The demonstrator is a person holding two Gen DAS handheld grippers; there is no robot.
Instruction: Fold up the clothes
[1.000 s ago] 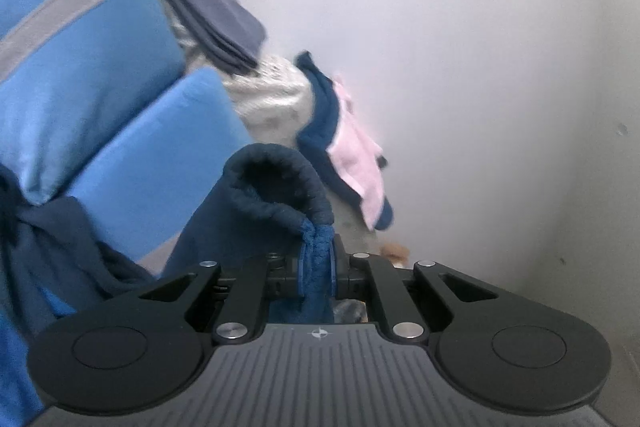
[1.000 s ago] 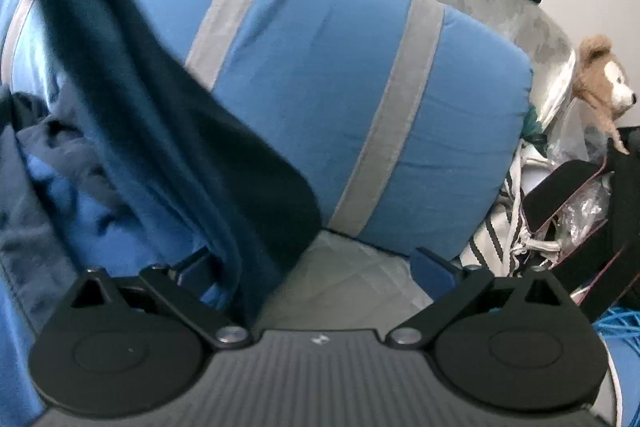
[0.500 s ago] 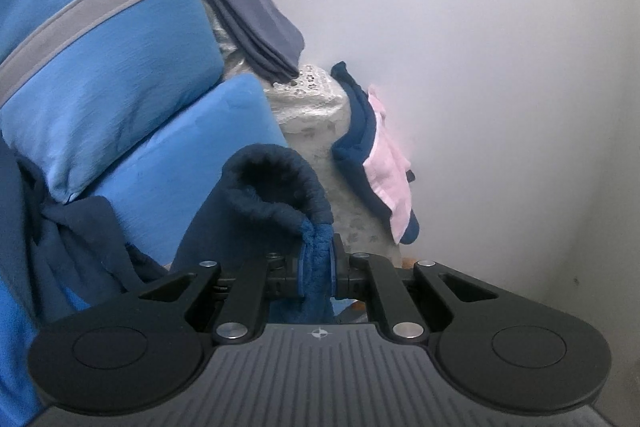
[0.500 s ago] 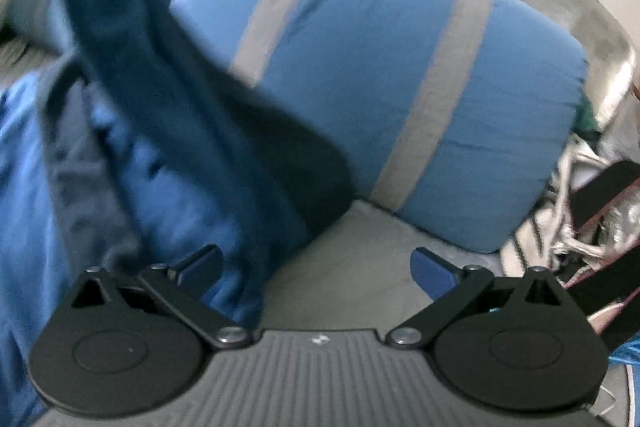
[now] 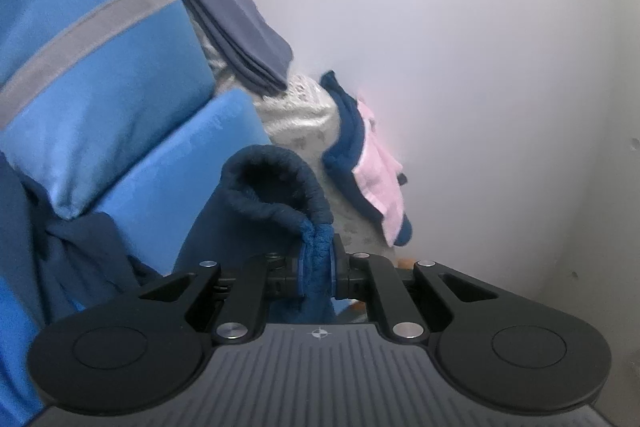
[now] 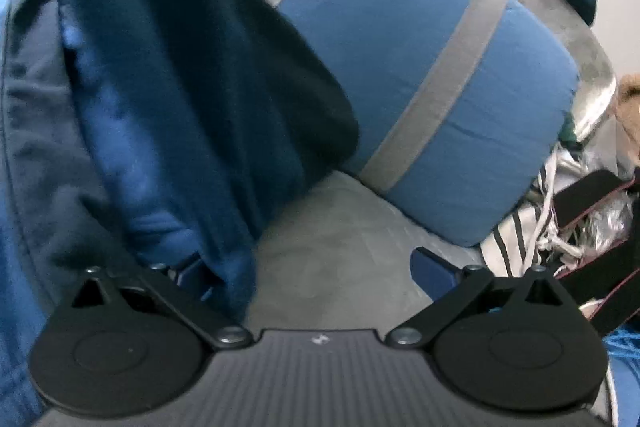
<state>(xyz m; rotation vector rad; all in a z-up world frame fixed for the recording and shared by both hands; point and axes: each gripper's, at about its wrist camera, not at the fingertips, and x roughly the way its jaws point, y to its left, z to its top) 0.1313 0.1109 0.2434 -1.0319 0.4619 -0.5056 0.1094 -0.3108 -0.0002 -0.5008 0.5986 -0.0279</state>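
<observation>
My left gripper (image 5: 316,273) is shut on a bunched fold of a dark blue fleece garment (image 5: 276,187), whose rolled hem arches up just beyond the pads. In the right wrist view the same dark blue garment (image 6: 180,87) hangs down in a long drape across the left half of the picture and falls over the left fingertip (image 6: 196,273). My right gripper (image 6: 316,267) stands open and wide; only grey bed sheet (image 6: 336,239) lies between its fingers. The right fingertip (image 6: 434,263) is bare.
A blue pillow with grey stripes (image 6: 420,75) lies just beyond the right gripper. Folded clothes, grey-blue (image 5: 236,23) and navy with pink (image 5: 372,167), sit on a lace-covered pile by the white wall (image 5: 460,47). Striped cloth, bags and a plush toy (image 6: 628,103) crowd the right.
The right gripper has sunk lower towards the grey sheet and rolled a little; the hanging garment now fills more of its view. The left gripper's view has swung slightly, its grip unchanged.
</observation>
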